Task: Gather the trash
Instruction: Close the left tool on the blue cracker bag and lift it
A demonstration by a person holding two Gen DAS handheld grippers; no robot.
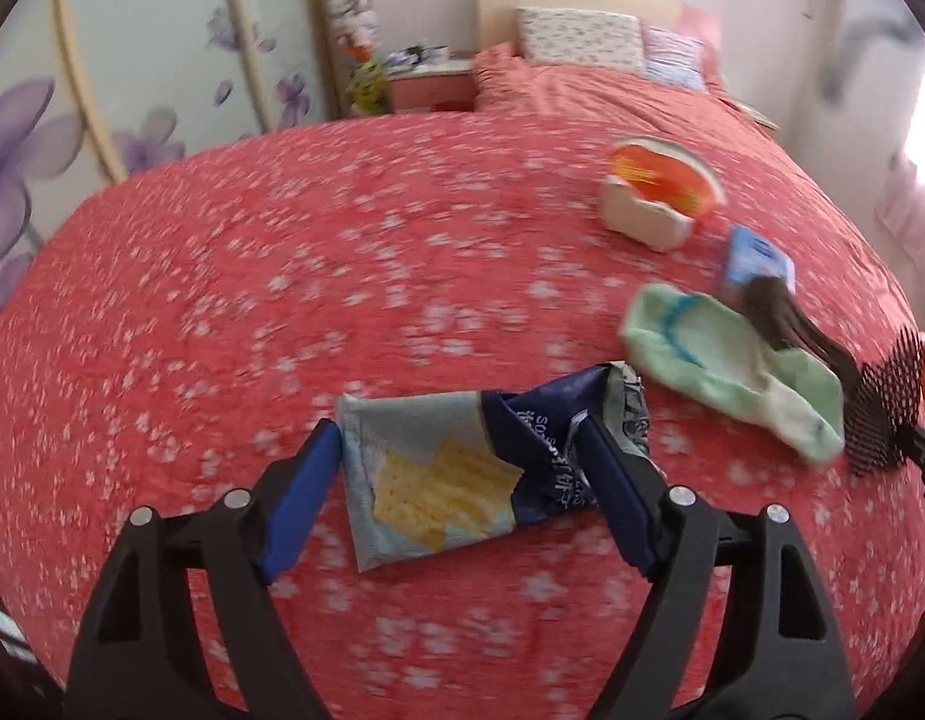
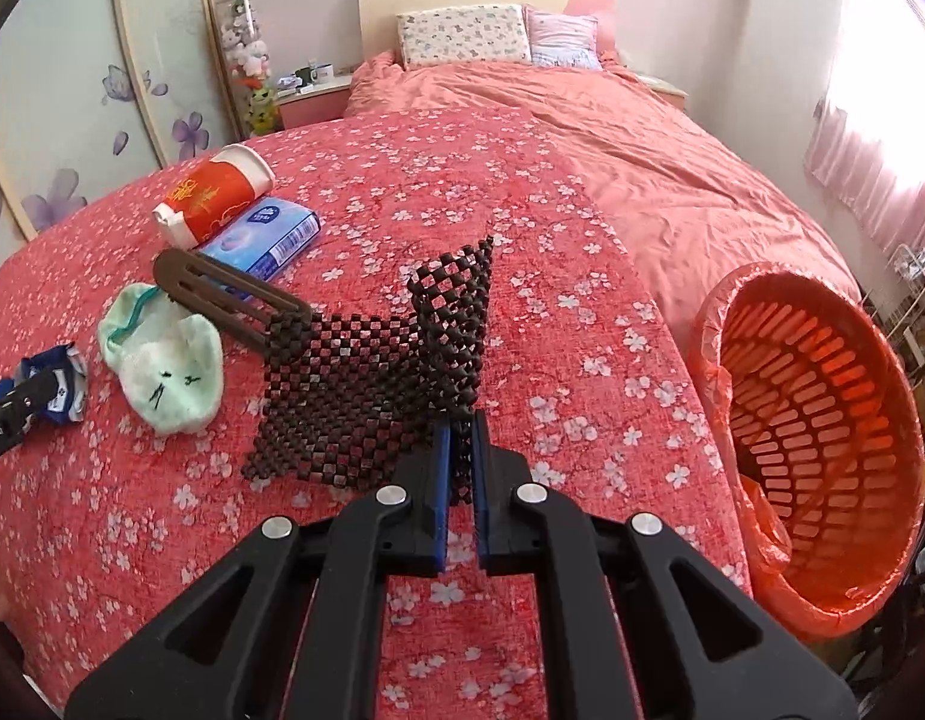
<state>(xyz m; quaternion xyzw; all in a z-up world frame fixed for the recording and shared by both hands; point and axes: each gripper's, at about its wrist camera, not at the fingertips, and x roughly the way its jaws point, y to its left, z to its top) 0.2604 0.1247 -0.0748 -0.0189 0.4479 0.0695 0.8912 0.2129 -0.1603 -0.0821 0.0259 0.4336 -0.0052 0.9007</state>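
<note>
Cracker wrapper (image 1: 456, 474) between spread left hand-held gripper (image 1: 456, 450); right hand-held gripper (image 2: 459, 438) pinching brown mesh mat (image 2: 366, 384).

Coral-red bedspread (image 2: 402, 180) with white blossom print; dark brown beaded mesh mat (image 2: 366, 384); mint-green fabric sock (image 2: 162, 372); orange slotted plastic basket (image 2: 822, 420); blue-and-grey cracker wrapper (image 1: 438, 474).
</note>
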